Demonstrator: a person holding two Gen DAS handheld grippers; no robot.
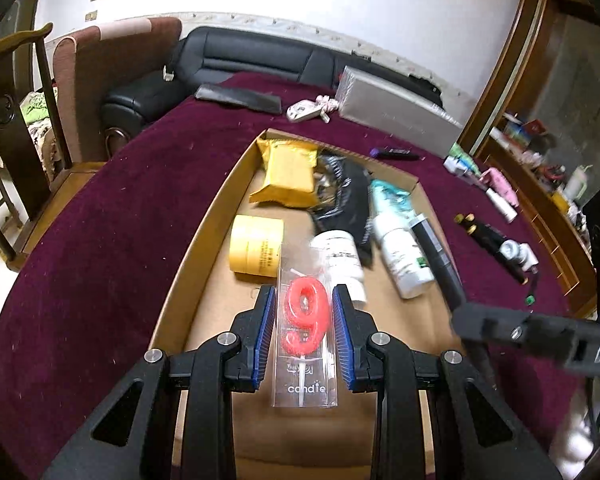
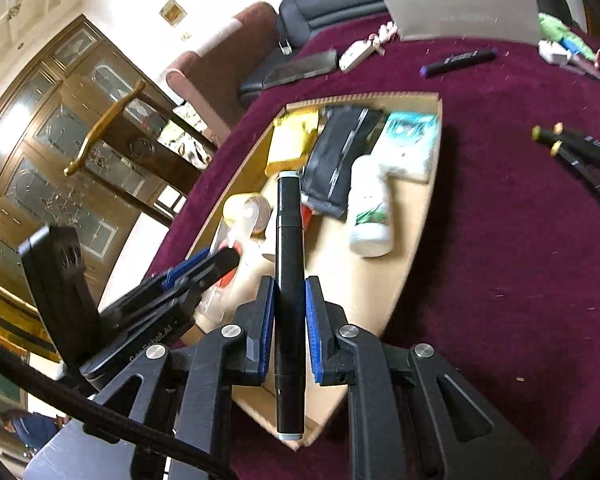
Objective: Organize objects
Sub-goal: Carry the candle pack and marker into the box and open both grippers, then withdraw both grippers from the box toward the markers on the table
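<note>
Here, the left gripper is gripping a clear candle packet with a red number-nine candle inside, its blue-padded fingers pressing on both long edges of the packet. It is hanging over the near part of a shallow cardboard tray that is sitting on a maroon tabletop.

The right gripper is clamping a black marker lengthwise, its fingers nearly closed on the barrel, with the marker's capped tip sticking out ahead over the same tray. In the right wrist view the left gripper is showing at the lower left, just beside the right one.

Lying in the tray are a yellow packet at the far end, a black pouch next to it, a teal packet, a yellow roll of tape, and two white bottles on their sides.

Outside the tray, on the cloth, a purple-capped marker, a bundle of black markers and a silver box are lying well apart from the grippers.
</note>
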